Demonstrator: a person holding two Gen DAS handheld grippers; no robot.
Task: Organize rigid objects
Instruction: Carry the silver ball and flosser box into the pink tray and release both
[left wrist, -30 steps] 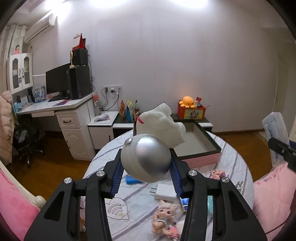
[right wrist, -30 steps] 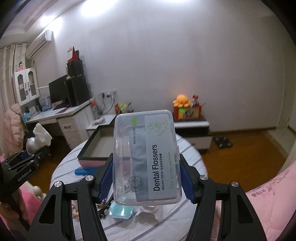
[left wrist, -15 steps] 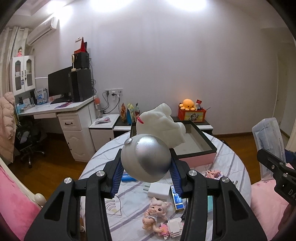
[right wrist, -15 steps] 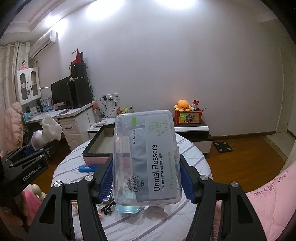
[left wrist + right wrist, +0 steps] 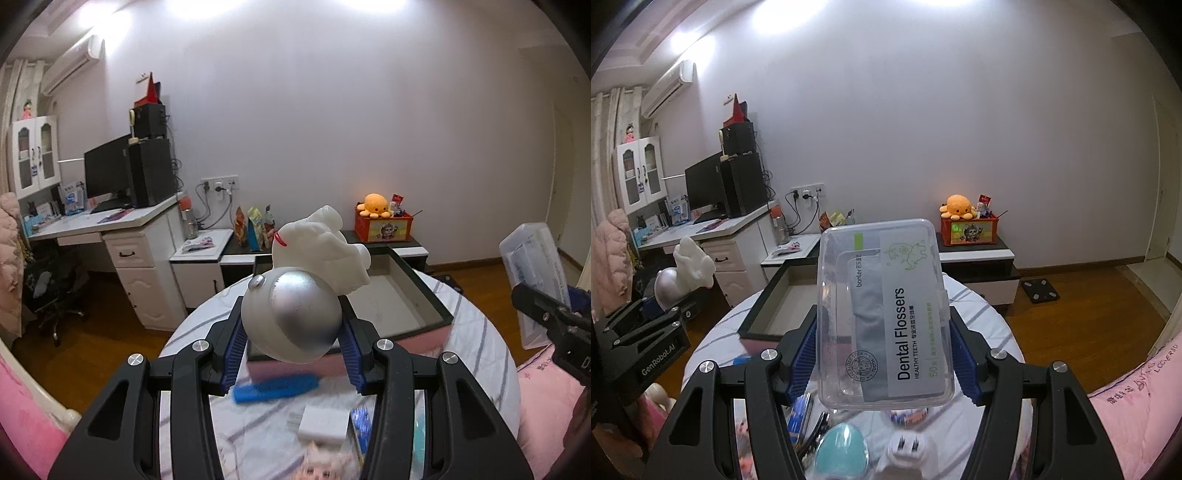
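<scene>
My left gripper (image 5: 291, 334) is shut on a white toy figure with a round silver helmet (image 5: 295, 317), held above the near side of the round table. The right gripper (image 5: 882, 354) is shut on a clear plastic box labelled Dental Flossers (image 5: 882, 314), held upright over the table. An open box with a black rim and pink sides (image 5: 424, 291) lies on the far half of the table, just beyond both held things. The same box (image 5: 764, 306) looks bare inside. Each gripper shows at the edge of the other's view: left gripper (image 5: 653, 314), right gripper (image 5: 546, 317).
The table has a striped white cloth (image 5: 476, 354). On it lie a blue flat object (image 5: 275, 387), a white charger (image 5: 323, 424), a small doll (image 5: 325, 465), a teal egg-shaped case (image 5: 840, 450) and a white plug (image 5: 905, 450). Pink bedding flanks the table; desk and low cabinets stand behind.
Both grippers have moved forward over the table towards the black-rimmed box, which now looks larger. The loose items on the cloth have slid down the views. Both grips are unchanged.
</scene>
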